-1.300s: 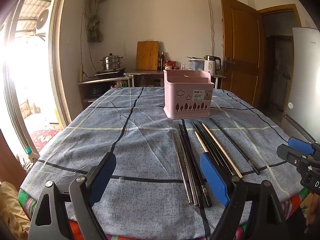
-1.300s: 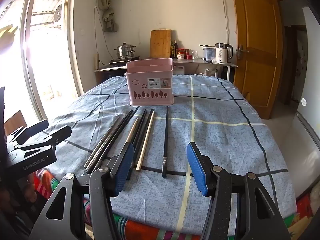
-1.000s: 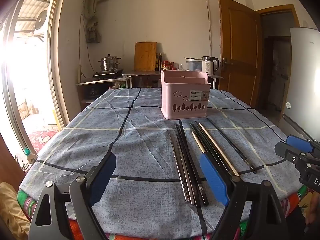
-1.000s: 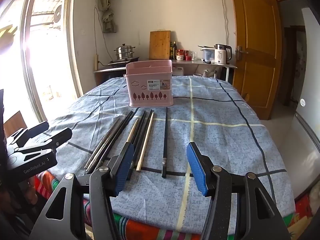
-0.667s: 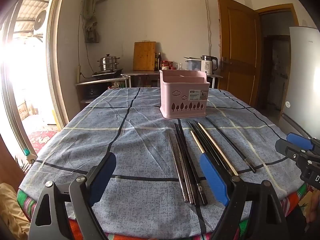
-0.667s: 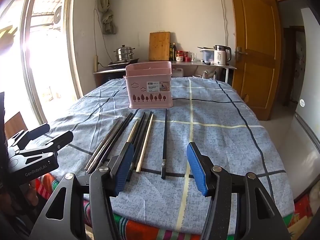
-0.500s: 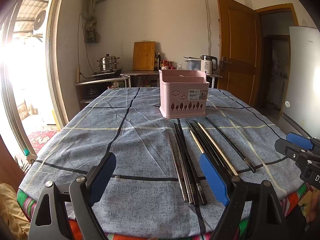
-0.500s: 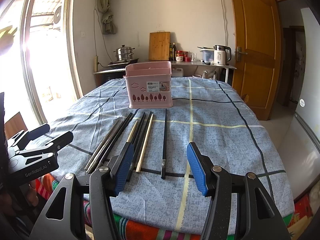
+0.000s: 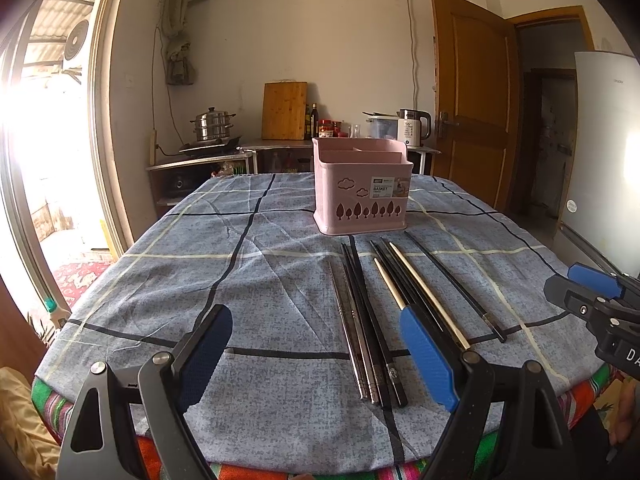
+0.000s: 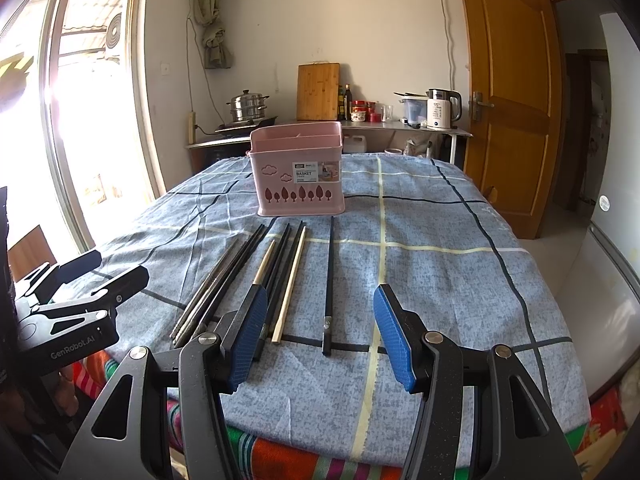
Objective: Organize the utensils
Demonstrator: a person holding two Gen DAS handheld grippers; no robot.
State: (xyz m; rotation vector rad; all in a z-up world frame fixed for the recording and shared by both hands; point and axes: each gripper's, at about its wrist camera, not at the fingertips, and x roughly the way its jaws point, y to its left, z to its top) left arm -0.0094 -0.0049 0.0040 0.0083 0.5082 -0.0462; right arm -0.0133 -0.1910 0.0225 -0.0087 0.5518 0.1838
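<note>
A pink divided basket (image 9: 362,192) (image 10: 298,174) stands upright in the middle of the table. In front of it several chopsticks lie in a row: metal ones (image 9: 352,332) (image 10: 204,300) at the left, black ones (image 9: 372,308) (image 10: 276,256), pale wooden ones (image 9: 424,292) (image 10: 290,284), and a single black one (image 9: 456,284) (image 10: 329,280) at the right. My left gripper (image 9: 316,356) hovers open above the near table edge, holding nothing. My right gripper (image 10: 320,336) is open too, its blue pads astride the near ends of the right-hand chopsticks but raised off them.
The table wears a blue checked cloth (image 9: 200,264) (image 10: 440,248). Behind it runs a counter with a steamer pot (image 9: 212,130), a cutting board (image 9: 285,111) and a kettle (image 9: 412,128). A wooden door (image 10: 512,92) stands right; a fridge (image 9: 600,152) is at far right.
Both views have drifted only slightly; the basket and chopsticks have not moved. Both grippers remain open.
</note>
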